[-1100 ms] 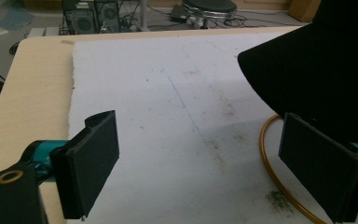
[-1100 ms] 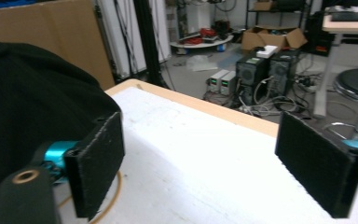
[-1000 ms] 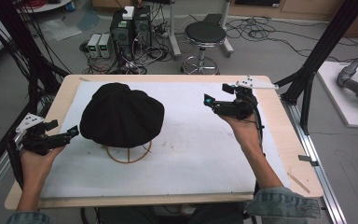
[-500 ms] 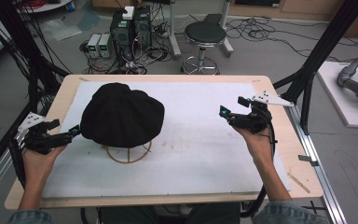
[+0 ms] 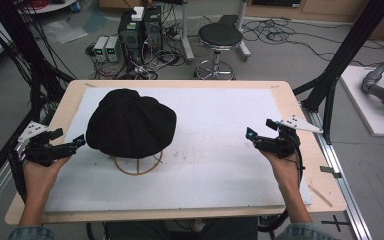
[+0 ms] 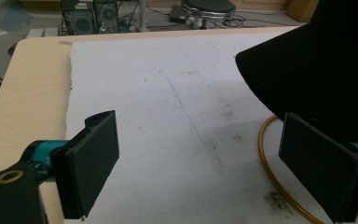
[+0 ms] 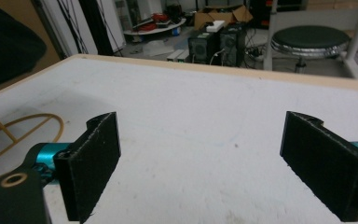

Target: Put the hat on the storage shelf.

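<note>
Black cloth, a hat (image 5: 131,122), sits draped over a wire stand (image 5: 138,165) on the left half of the white mat (image 5: 220,150) that covers my wooden table (image 5: 300,115). Only the stand's round golden base ring and a couple of thin struts show beneath the hat's brim.

My left gripper (image 5: 67,146) hovers at the mat's left edge, jaws pointing toward the hat, their tips just beside its brim and apart from it as far as I can tell from above. In the left gripper view the jaws stand wide apart with nothing between them but stained mat; the hat (image 6: 317,70) looms dark at the upper right, and the ring (image 6: 279,172) curves along just inside the right jaw.

My right gripper (image 5: 257,139) is well apart from the hat, over the right side of the mat, also pointing inward. Its own view shows the jaws spread wide and empty over bare mat (image 7: 205,140), with the stand (image 7: 18,135) and a slice of the hat (image 7: 9,46) far off at the left.

Beyond the table stand a round stool (image 5: 220,37) and some computer boxes (image 5: 137,30) amid loose cables on the floor.
</note>
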A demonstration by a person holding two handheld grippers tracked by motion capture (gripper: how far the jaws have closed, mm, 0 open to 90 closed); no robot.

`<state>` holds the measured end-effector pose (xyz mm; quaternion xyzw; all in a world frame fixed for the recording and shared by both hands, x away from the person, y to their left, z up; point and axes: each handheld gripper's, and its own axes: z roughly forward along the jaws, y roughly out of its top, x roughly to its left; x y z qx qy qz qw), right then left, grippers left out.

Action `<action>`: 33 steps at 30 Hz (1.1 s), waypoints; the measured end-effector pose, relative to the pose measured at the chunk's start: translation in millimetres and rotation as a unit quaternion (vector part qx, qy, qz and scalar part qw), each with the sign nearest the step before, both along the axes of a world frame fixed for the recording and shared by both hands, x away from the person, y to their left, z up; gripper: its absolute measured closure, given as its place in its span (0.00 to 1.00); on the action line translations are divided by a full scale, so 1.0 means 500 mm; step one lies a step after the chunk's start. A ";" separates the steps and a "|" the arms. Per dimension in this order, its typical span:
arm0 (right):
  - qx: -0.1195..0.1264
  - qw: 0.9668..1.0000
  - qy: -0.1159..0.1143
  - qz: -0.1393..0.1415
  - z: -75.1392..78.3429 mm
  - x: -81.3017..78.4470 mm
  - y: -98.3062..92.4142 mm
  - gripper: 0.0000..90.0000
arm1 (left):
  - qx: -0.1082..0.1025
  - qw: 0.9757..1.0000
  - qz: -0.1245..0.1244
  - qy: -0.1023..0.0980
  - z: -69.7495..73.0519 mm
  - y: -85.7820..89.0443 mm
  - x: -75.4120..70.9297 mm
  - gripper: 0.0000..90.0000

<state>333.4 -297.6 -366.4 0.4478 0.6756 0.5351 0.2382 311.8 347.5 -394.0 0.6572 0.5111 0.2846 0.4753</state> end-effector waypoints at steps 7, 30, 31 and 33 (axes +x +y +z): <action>0.004 1.000 0.020 -0.022 -0.032 -0.007 -0.031 0.13 | 0.001 1.000 -0.001 0.000 -0.001 0.000 -0.002 0.14; 0.011 0.999 0.026 -0.026 -0.046 -0.005 -0.044 0.13 | 0.002 1.000 -0.003 -0.001 0.001 -0.003 -0.002 0.14; 0.011 0.999 0.026 -0.026 -0.046 -0.005 -0.044 0.13 | 0.003 1.000 -0.003 -0.001 0.000 -0.004 -0.001 0.14; 0.012 0.999 0.025 -0.025 -0.045 -0.005 -0.044 0.13 | 0.002 1.000 -0.004 -0.001 0.001 -0.005 0.000 0.14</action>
